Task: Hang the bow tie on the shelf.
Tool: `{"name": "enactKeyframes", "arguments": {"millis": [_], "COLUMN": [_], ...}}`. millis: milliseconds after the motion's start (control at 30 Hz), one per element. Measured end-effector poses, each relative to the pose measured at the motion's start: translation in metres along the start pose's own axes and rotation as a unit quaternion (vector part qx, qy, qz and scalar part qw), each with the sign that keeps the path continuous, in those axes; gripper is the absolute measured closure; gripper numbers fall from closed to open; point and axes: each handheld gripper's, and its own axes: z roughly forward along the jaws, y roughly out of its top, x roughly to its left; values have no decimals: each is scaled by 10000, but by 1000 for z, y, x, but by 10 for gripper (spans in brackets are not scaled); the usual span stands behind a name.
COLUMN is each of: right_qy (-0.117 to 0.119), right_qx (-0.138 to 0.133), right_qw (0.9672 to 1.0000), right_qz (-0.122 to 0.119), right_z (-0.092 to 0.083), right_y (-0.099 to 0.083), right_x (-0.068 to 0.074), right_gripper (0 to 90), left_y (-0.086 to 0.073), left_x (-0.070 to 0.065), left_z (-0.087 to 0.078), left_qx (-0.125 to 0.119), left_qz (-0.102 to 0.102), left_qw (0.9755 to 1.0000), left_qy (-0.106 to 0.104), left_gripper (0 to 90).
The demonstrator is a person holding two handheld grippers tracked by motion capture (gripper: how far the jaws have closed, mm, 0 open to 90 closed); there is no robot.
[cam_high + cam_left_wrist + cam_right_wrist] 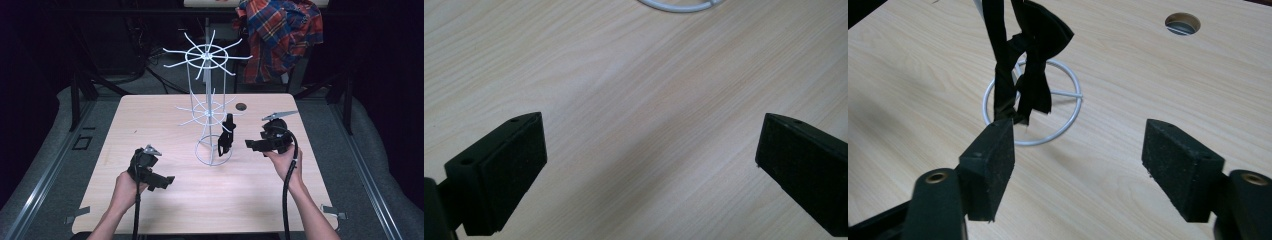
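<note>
A black bow-like strip of fabric [226,136] hangs from a lower arm of the white wire rack [207,107] that stands mid-desk. Its long axis runs straight up and down, with the knotted part uppermost and two loose tails pointing down toward the rack's ring base [1034,102]. In the right gripper view the tails dangle just above and beyond the tip of one pad.

The right gripper [254,144] is held level beside the fabric, pointing at it from the side — its jaws stand apart, with nothing between them, and the fabric hangs free of the pads. The left gripper [165,182] rests low over the desk's near left part, well apart from the rack, its jaws wide apart over bare wood.

The desk [150,125] is pale wood-grain laminate with a round cable hole [241,106] near its far edge, behind the rack. Grey padding and metal rails flank the desk on both sides. Beyond it the room is dark — a red-and-blue plaid shirt [280,35] is draped over something at the back.
</note>
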Motion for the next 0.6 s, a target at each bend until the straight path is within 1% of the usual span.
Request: {"name": "enactKeyframes", "arguments": {"millis": [33, 67, 100, 133, 233, 367, 500, 533, 600], "right_qy": [4, 4, 6, 5, -8, -19, -99, -124, -171], "right_qx": [-40, -40, -47, -45, -12, 58, 132, 189, 223], "right_qw": [10000, 10000, 10000, 10000, 10000, 10000, 9999, 9997, 9996], "right_qz": [-11, -11, -11, -15, -46, -44, -33, -55, -87], "right_z": [-5, -5, -8, -9, -13, -19, -28, -29, -30], "right_y": [-2, -2, -5, -6, -11, -18, -31, -34, -37], "right_x": [0, 0, 0, 0, 0, 0, -3, -3, -3], "right_gripper": [261, 261, 212, 205, 164, 152, 148, 147, 146], "left_y": [0, 0, 0, 0, 0, 0, 0, 0, 1], "left_x": [0, 0, 0, 0, -1, -1, -1, -1, -2], "left_z": [0, 0, 0, 0, 0, 0, 1, 1, 1], "left_qx": [2, 2, 4, 18, 11, 9, 21, 21, 17], "left_qz": [4, 4, 7, 10, 3, -2, -6, -6, -10], "left_qw": [10000, 10000, 10000, 10000, 10000, 10000, 10000, 10000, 10000], "left_qy": [-4, -4, -5, -38, -26, -20, -24, -24, -15], "left_gripper": [1, 0, 1, 1, 1, 1, 1, 0, 0]}}
